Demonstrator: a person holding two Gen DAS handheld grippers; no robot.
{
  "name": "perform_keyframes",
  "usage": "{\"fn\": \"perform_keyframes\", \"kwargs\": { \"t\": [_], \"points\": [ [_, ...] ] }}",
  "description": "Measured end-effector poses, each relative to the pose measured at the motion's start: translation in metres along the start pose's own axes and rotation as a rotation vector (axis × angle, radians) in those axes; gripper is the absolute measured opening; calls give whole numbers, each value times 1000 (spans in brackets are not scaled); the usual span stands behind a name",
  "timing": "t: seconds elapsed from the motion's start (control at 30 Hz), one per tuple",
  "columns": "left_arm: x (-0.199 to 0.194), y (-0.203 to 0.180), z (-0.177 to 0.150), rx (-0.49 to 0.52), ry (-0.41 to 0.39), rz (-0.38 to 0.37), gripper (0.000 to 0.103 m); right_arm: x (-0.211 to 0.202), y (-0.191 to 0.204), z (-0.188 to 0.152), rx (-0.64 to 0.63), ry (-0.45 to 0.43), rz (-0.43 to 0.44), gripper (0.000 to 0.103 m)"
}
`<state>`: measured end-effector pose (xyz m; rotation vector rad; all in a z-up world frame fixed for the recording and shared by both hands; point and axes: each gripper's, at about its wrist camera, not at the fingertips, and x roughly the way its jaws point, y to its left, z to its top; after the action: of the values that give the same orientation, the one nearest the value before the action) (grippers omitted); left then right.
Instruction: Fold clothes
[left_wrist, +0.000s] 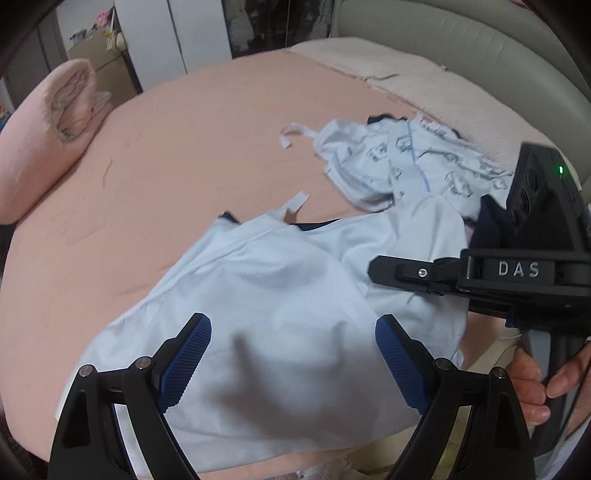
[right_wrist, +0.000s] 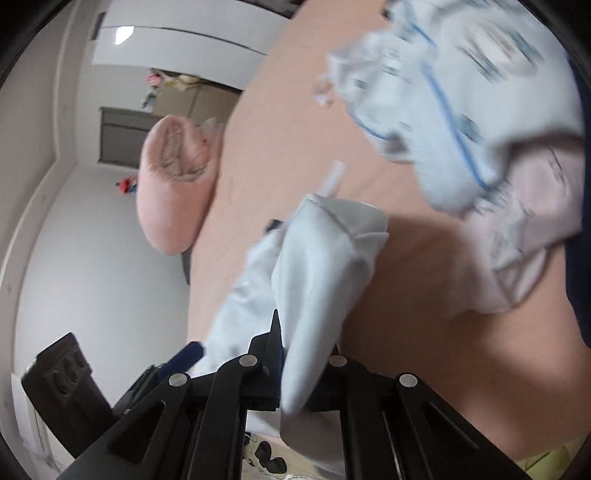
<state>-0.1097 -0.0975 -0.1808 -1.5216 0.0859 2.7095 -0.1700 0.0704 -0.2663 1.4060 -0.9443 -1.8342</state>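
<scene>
pale blue garment (left_wrist: 266, 295) spread rumpled, printed garment (left_wrist: 406, 162) crumpled beyond

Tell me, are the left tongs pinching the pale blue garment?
No, the left tongs stand wide open above the pale blue garment, their blue pads touching no cloth.

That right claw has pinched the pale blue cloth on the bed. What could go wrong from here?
The right gripper holds only a bunched fold of the pale blue garment, so it might slip free. The left gripper hangs open above it, pinning nothing, so the cloth may drag. A pull could snag the patterned garment lying against it.
</scene>
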Motion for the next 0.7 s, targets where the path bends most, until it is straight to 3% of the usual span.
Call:
{"fn": "perform_keyframes", "kwargs": {
  "t": [0.23, 0.43, 0.53, 0.7],
  "points": [
    [-22, 14, 3, -64, -53, -116, 91, -13, 28, 10, -62, 5, 34, 6],
    [-43, 10, 3, -26, -113, -119, 94, -25, 66, 14, -168, -6, 77, 7],
    [-50, 8, 2, -15, -127, -140, 103, -25, 90, 13, -209, 0, 91, 8],
    [-64, 15, 2, -31, -170, -117, 103, -20, 123, 1, -309, 40, -11, 9]
  ]
}}
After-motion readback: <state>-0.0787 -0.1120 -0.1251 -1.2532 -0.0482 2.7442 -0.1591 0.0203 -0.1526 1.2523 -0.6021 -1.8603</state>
